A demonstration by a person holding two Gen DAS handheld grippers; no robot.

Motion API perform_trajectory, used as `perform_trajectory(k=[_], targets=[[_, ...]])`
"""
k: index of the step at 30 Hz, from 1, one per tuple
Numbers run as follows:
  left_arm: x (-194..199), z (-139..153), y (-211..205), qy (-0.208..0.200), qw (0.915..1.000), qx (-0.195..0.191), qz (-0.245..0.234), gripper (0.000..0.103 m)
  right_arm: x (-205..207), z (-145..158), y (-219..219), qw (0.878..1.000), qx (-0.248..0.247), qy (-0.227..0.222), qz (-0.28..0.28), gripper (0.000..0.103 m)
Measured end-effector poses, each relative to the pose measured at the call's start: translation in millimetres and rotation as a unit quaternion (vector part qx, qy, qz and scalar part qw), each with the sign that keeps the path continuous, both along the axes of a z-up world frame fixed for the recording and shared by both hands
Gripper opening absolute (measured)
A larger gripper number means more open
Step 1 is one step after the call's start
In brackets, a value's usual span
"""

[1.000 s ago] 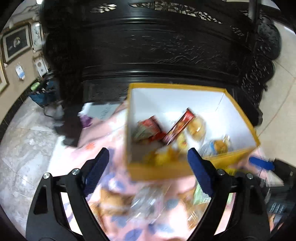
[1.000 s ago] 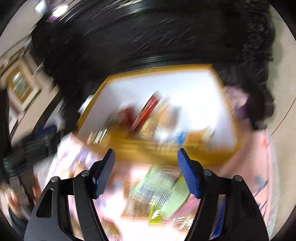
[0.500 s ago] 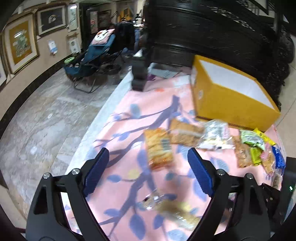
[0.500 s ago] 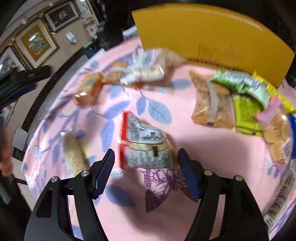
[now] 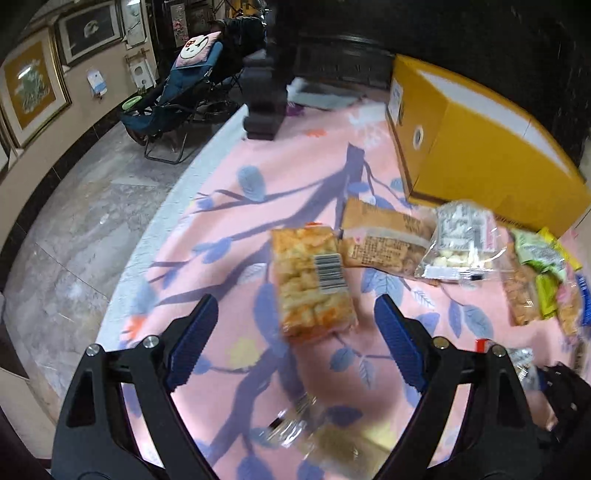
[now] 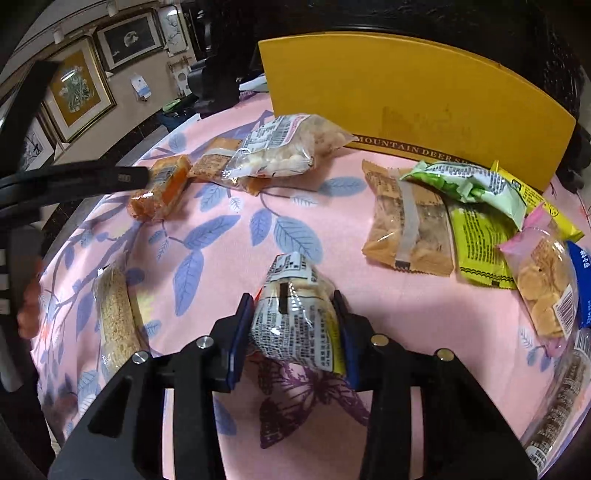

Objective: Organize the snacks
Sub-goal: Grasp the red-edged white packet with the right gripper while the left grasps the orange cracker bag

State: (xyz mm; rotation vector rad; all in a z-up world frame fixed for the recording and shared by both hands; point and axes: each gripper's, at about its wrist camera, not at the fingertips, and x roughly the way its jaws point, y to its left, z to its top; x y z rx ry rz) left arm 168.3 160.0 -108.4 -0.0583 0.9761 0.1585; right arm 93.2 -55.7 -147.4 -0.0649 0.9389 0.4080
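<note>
**Right gripper has a packet, left lines up the next**

Crinkly clear snack packet w/ black print [image 6: 295, 325] sits pinched in right gripper [image 6: 293, 332], low over the pink leaf-print tablecloth [image 6: 207, 236], prob. bound for the yellow cardboard box [image 6: 413, 103] behind. Left gripper [image 5: 295, 343] gapes wide, empty, aimed at orange puffed-snack bag w/ barcode [image 5: 310, 280], likely next pick. Other packets lie loose nr the box.

folding chair [image 5: 173, 99] | framed pictures [image 6: 79, 86] | dark carved furniture [image 5: 480, 33]
</note>
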Motion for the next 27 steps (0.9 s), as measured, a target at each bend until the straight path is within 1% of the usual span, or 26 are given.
perform_trajectory(k=[2, 4, 5, 7, 9, 10, 11, 13, 14, 15, 16, 17, 18, 19, 20, 24, 27], targets=[[7.8, -10.0, -4.5, 0.007, 0.9999, 0.008, 0.001, 0.088, -5.0, 1.3, -1.6, 1.000, -0.003, -0.008, 0.001, 0.043], [14.4, -19.4, -4.2, 0.013, 0.9999, 0.004, 0.006, 0.088, -6.3, 1.6, -3.9, 1.000, 0.005, -0.011, -0.001, 0.043], [17.8, -24.2, -1.7, 0.015, 0.9998, -0.003, 0.012, 0.086, -5.0, 1.3, -5.8, 1.000, 0.015, -0.009, -0.002, 0.043], [21.3, -31.0, 3.2, 0.017, 0.9995, -0.016, 0.021, 0.069, -7.5, 2.5, -14.5, 0.999, 0.037, -0.003, -0.005, 0.045], [21.9, -32.9, 3.6, 0.008, 0.9996, -0.014, 0.022, 0.065, -5.8, 2.4, -17.9, 0.998, 0.055, 0.002, -0.006, 0.047], [22.5, -33.3, 2.5, 0.006, 0.9997, -0.011, 0.021, 0.065, -6.0, 2.5, -17.9, 0.998, 0.058, 0.003, -0.005, 0.050], [22.5, -33.6, 1.3, 0.004, 0.9997, -0.009, 0.020, 0.065, -6.6, 2.4, -16.6, 0.998, 0.057, 0.002, -0.003, 0.051], [21.6, -33.9, 0.1, -0.001, 0.9997, -0.007, 0.021, 0.065, -9.2, 1.8, -9.8, 0.999, 0.039, -0.008, 0.001, 0.053], [22.3, -34.2, -0.1, -0.002, 0.9997, -0.008, 0.021, 0.061, -10.3, 2.0, -7.2, 1.000, 0.029, -0.010, 0.002, 0.053], [22.2, -33.8, -1.6, -0.006, 0.9998, -0.009, 0.018, 0.051, -11.3, 2.1, -4.5, 1.000, 0.020, -0.013, 0.002, 0.053], [22.3, -32.6, -3.8, -0.008, 0.9998, -0.007, 0.015, 0.047, -11.7, 1.9, -3.1, 1.000, 0.015, -0.014, 0.002, 0.053], [21.9, -32.5, -6.8, -0.008, 0.9999, -0.002, 0.013, 0.047, -13.1, 1.7, 0.6, 1.000, -0.001, -0.018, 0.003, 0.053], [21.4, -32.6, -8.7, -0.009, 0.9999, 0.002, 0.011, 0.047, -14.7, 1.5, 5.5, 0.999, -0.023, -0.024, 0.003, 0.049], [21.2, -32.2, -8.9, -0.008, 0.9999, 0.000, 0.009, 0.046, -15.5, 1.0, 8.1, 0.999, -0.033, -0.028, 0.003, 0.048], [19.3, -31.6, -8.2, -0.004, 0.9999, -0.009, 0.006, 0.046, -16.8, 1.2, 10.8, 0.999, -0.042, -0.031, 0.003, 0.047], [4.0, -26.4, -7.2, 0.001, 0.9993, -0.037, 0.002, 0.046, -18.2, 1.2, 5.1, 0.999, -0.038, -0.025, -0.007, 0.044], [-15.8, -21.5, -14.0, 0.000, 0.9989, -0.045, -0.011, 0.046, -23.6, 1.9, -1.5, 0.999, -0.043, -0.020, -0.022, 0.043]])
